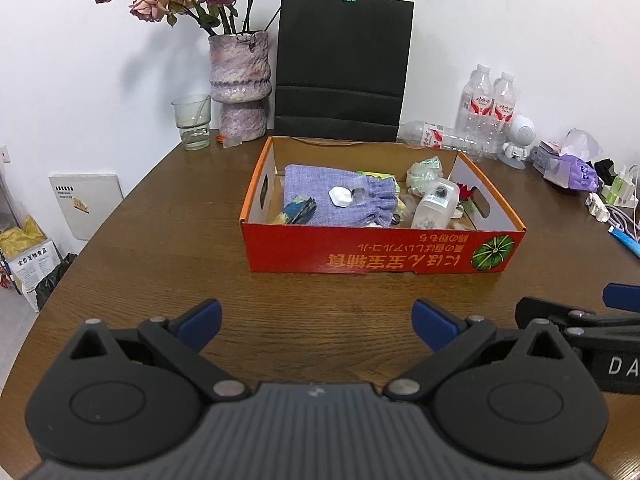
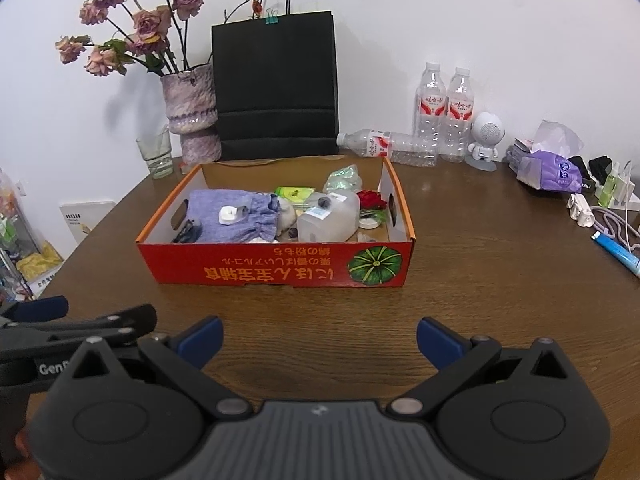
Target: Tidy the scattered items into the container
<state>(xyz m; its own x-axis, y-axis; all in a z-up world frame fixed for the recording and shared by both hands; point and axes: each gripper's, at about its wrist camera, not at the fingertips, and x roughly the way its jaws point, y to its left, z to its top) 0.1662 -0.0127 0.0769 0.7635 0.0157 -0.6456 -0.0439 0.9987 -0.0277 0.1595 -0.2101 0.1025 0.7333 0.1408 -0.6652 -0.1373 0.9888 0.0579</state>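
An orange-red cardboard box (image 1: 360, 250) (image 2: 280, 268) with a pumpkin print stands mid-table. Inside lie a purple cloth pouch (image 1: 340, 200) (image 2: 236, 216) with a small white round item on it, a clear plastic jar (image 1: 436, 204) (image 2: 330, 216), a crumpled greenish wrapper (image 1: 424, 172) (image 2: 344, 178) and a red flower (image 2: 371, 199). My left gripper (image 1: 316, 322) hovers open over bare wood in front of the box, holding nothing. My right gripper (image 2: 319, 338) is open and empty too, just to the right of the left one. Each gripper's side shows at the other view's edge.
Behind the box stand a black paper bag (image 1: 340, 68), a vase of dried roses (image 1: 240, 80), a glass (image 1: 192, 120) and water bottles (image 2: 444, 108), one lying down. At the right are a small white robot figure (image 2: 486, 136), a purple tissue pack (image 2: 548, 168), cables and a blue tube (image 2: 616, 252).
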